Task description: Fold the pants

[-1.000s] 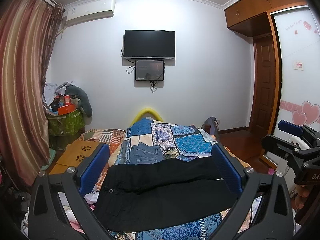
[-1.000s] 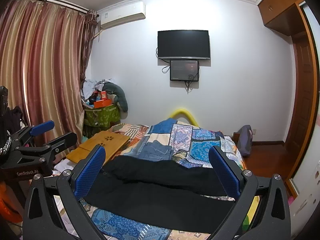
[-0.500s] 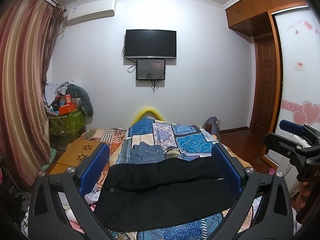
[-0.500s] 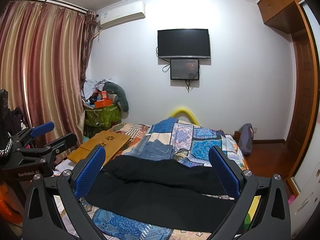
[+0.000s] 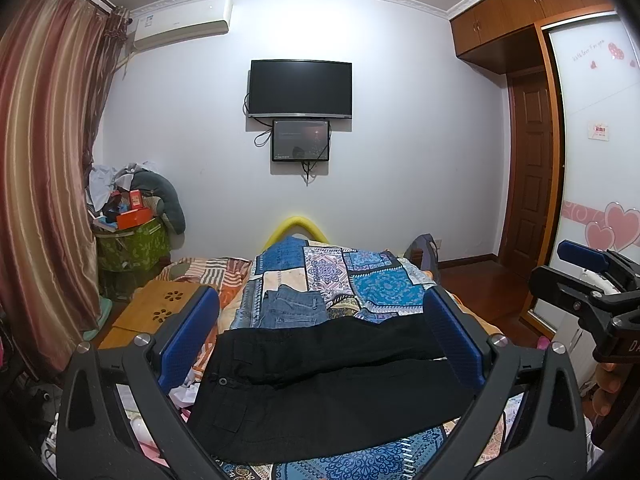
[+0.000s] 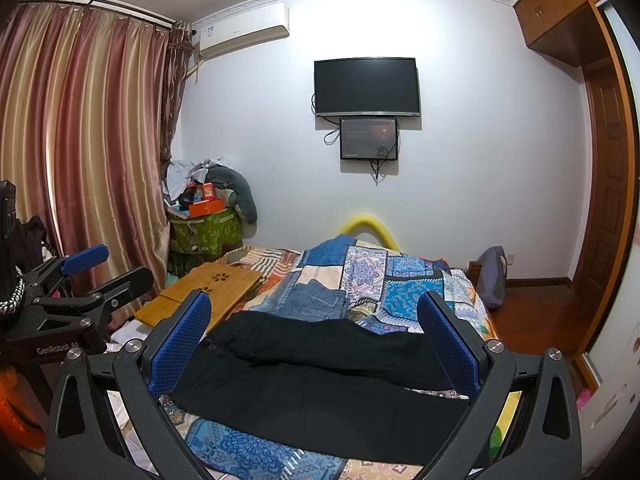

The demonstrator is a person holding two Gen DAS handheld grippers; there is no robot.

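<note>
Black pants (image 5: 320, 392) lie flat across the near end of the bed, waist to the left, the two legs running right side by side. The same black pants (image 6: 320, 376) show in the right wrist view. My left gripper (image 5: 320, 344) hovers above them, open, with nothing between its blue pads. My right gripper (image 6: 312, 344) is open too and empty, held above the pants. Each gripper appears at the edge of the other's view: the right gripper (image 5: 592, 280) at the right, the left gripper (image 6: 88, 284) at the left.
A patchwork bedspread (image 5: 360, 280) covers the bed, with folded blue jeans (image 5: 292, 304) just beyond the pants. A wooden lap desk (image 6: 208, 288) lies at the bed's left. A cluttered green basket (image 5: 128, 240), curtains and a wardrobe door (image 5: 592, 160) line the sides.
Both views have shifted only slightly; the pants lie as before and both grippers stay open.
</note>
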